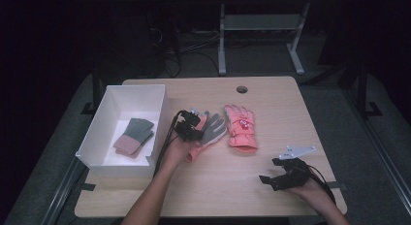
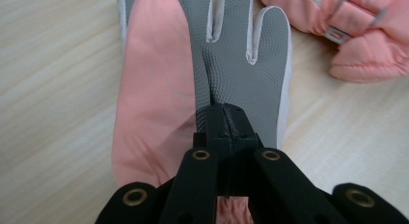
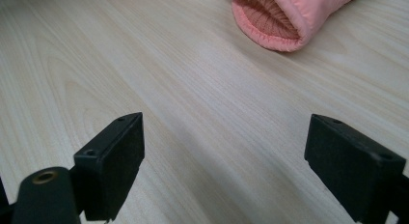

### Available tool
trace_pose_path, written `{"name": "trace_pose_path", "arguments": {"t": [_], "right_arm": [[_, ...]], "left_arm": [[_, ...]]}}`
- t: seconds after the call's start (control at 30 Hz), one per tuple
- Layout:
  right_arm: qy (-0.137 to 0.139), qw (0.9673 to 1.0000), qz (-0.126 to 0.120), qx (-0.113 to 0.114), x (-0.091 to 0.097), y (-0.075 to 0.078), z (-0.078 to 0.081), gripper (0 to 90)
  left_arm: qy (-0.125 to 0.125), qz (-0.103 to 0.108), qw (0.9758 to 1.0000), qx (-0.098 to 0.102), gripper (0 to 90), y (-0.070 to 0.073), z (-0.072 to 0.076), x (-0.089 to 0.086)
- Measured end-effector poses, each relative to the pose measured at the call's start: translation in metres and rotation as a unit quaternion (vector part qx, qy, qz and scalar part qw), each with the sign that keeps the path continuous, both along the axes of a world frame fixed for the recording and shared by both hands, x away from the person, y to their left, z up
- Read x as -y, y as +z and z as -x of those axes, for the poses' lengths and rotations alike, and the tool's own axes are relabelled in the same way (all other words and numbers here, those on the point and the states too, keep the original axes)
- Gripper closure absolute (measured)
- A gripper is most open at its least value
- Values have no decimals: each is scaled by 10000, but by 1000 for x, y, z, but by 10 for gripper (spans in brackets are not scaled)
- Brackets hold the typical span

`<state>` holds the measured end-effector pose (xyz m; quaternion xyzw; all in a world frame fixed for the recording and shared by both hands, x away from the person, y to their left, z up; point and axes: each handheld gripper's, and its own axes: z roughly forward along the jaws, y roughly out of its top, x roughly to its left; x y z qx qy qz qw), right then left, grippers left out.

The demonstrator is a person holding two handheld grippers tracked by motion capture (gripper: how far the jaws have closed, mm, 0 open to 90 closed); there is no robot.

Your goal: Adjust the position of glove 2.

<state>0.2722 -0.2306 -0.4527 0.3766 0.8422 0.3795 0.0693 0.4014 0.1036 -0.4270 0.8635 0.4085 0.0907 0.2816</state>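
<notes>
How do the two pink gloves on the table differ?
The left glove lies grey palm up, pinched in the shut left gripper; the right glove lies pink back up, untouched. The left glove sits nearer the box. Both are pink and lie on the table.

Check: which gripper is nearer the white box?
Left. The left gripper, shut on the grey-palmed glove, sits just beside the white box; the right gripper rests across the table.

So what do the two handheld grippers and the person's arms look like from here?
Both grippers are black with two blocky jaws and brass-coloured rivets at the linkages. The left gripper trails a black cable; the right gripper carries a grey three-cornered plate on top. The forearms are bare, no sleeves or gloves visible.
</notes>
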Motion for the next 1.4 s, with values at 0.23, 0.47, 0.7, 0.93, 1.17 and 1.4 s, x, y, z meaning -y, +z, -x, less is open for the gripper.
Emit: {"name": "trace_pose_path", "arguments": {"t": [0.23,0.47,0.7,0.93,1.17,1.4], "right_arm": [[-18,10000,-3,-12,1,0,0,136],[-8,10000,-7,-1,1,0,0,136],[-23,10000,-3,-8,0,0,0,136],[-11,10000,6,15,0,0,0,136],[11,10000,17,5,0,0,-1,136],[-13,10000,3,-3,1,0,0,137]], "left_arm": [[-216,56,9996,-171,899,1,18,2],[-309,156,9992,-178,898,3,33,0],[-315,272,9991,101,897,18,64,-17],[-343,109,9988,338,897,26,87,-20],[-187,-44,9996,186,897,13,92,-27],[-567,181,9980,-215,898,8,94,-15]]}}
